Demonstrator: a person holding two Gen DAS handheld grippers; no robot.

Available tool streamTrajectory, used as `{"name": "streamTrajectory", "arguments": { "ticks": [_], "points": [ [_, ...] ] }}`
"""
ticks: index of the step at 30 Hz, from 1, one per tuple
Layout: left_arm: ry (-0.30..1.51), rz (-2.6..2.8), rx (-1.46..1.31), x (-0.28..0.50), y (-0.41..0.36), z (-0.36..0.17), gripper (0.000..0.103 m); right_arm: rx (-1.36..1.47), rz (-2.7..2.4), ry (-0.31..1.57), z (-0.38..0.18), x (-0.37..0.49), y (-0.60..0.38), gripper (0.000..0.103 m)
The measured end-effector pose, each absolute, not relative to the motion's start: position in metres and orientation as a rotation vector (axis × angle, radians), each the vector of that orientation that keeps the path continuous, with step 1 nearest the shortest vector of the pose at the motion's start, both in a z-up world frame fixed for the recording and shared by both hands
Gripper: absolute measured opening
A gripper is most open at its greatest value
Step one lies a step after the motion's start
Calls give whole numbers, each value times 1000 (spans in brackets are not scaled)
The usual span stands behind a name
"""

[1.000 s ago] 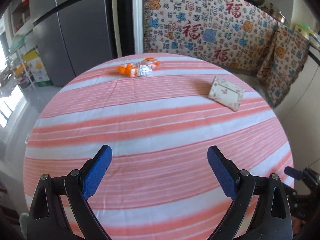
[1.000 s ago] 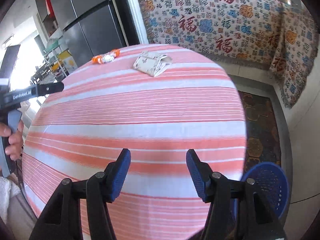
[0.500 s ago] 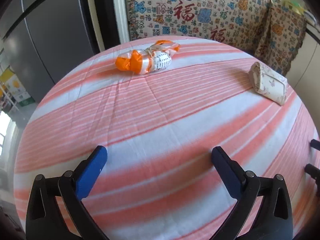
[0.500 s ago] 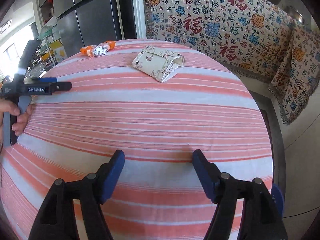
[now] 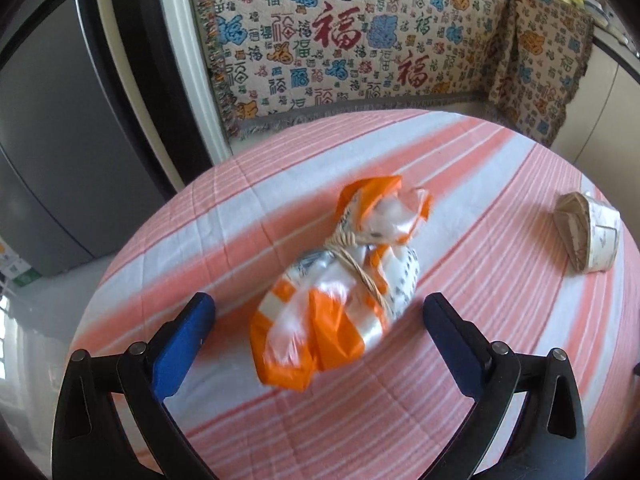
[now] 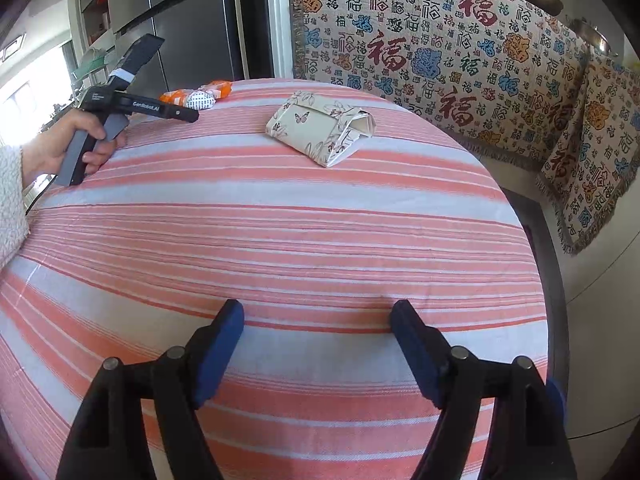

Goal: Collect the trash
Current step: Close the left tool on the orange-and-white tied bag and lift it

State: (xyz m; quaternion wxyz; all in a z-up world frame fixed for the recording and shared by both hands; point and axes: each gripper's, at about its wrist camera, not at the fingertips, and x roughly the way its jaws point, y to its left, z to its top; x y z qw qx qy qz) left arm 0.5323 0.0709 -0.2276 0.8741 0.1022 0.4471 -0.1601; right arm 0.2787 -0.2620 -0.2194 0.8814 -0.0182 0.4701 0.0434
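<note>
Two items of likely trash lie on the striped counter (image 6: 320,240). An orange-and-white plastic bundle (image 5: 340,292), bound at its waist with tan cord (image 5: 360,268), sits directly ahead of the left claw (image 5: 318,312), its near end level with the gap between the spread blue pads (image 5: 180,344), neither of which touches it. A folded butterfly-print paper packet (image 6: 324,130) lies well ahead of the right claw (image 6: 318,316), slightly right of its centre line, and far to the right of the left claw.

Left claw: fully spread, empty. Right claw: jaws opening, nothing between them, only bare cloth below.

Handling, as judged: the bundle looks light, soft and crinkly, and the glossy film is probably slippery; it should compress under the pads. The cord-bound waist appears the firmest hold; the loose orange ends may tear or slide free. The packet looks light and fairly stiff, lying low on the cloth, best taken across its raised folded edge.

Writing: "GenRobot.AI" reads on the left claw's body in the right wrist view. Black print on the bundle's white panels is too blurred to read. The hanging cloth (image 5: 360,40) behind the counter repeats the character 福.
</note>
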Motion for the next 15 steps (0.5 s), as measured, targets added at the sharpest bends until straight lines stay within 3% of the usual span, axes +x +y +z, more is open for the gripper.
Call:
{"name": "streamTrajectory", "arguments": {
  "ticks": [4, 5, 7, 13, 15],
  "points": [
    [907, -310, 239, 541, 64, -226, 102, -36, 90, 979, -219, 280, -263, 79],
    [891, -317, 257, 539, 60, -225, 97, -34, 90, 979, -219, 280, -263, 79],
    [871, -367, 256, 532, 56, -222, 69, -34, 90, 979, -219, 280, -263, 79],
    [905, -310, 177, 499, 49, -223, 68, -21, 96, 978, -218, 279, -264, 79],
    [923, -266, 158, 474, 47, -222, 68, -14, 137, 983, -217, 284, -266, 84]
  ]
}}
